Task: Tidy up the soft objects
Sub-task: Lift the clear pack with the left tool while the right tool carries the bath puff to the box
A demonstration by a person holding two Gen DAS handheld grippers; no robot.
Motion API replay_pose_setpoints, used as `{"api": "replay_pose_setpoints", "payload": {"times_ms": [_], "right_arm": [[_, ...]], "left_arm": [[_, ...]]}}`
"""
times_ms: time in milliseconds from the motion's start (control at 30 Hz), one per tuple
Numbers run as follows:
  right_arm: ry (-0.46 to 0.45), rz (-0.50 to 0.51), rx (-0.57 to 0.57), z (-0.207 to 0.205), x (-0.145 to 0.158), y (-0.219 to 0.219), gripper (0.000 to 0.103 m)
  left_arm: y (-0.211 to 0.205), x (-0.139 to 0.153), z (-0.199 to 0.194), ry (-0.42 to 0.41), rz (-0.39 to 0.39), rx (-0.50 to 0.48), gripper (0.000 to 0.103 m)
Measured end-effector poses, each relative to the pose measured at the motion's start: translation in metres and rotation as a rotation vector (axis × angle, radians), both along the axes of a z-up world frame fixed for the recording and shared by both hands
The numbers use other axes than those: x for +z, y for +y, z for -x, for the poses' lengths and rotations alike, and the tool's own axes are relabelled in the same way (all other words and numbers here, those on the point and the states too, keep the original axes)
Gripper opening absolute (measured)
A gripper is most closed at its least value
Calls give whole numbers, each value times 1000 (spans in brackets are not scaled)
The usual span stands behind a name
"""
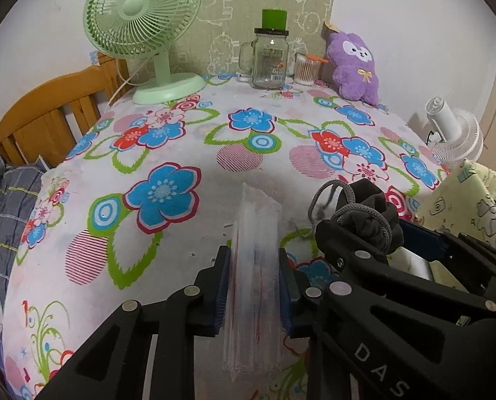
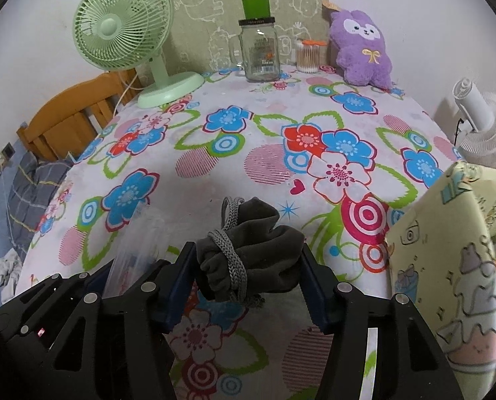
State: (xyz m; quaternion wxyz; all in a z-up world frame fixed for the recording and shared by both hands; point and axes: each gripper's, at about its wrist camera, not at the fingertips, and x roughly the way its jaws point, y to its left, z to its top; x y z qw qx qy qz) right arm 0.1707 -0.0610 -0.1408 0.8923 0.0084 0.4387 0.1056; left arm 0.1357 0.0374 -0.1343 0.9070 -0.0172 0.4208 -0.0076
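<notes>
A flat stack of clear plastic bags (image 1: 258, 220) stands on edge between the pads of my left gripper (image 1: 253, 256), which is shut on it just above the floral tablecloth (image 1: 168, 243). Just to its right, my right gripper (image 2: 248, 253) is shut on a dark grey drawstring pouch (image 2: 264, 250) with its cord wound around it. In the left wrist view the pouch (image 1: 368, 200) shows at the right. A purple plush toy (image 2: 361, 53) sits upright at the table's far right against the wall. A pale yellow cartoon-print fabric box (image 2: 448, 250) stands close on the right.
A green desk fan (image 2: 124, 33) stands at the far left, a glass jar mug (image 2: 259, 53) and a cup of cotton swabs (image 2: 309, 56) at the back. A white fan (image 2: 481, 126) is off the right edge. A wooden bedframe (image 2: 71, 116) and bedding lie left.
</notes>
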Motion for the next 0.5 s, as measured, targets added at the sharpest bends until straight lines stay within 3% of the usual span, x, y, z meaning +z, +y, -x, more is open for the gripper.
{"api": "replay_pose_setpoints", "payload": {"times_ms": [500], "right_arm": [[-92,-21,9,35,41,-3,62]], "left_arm": [[-3,39,33,-95,-9,0,25]]}}
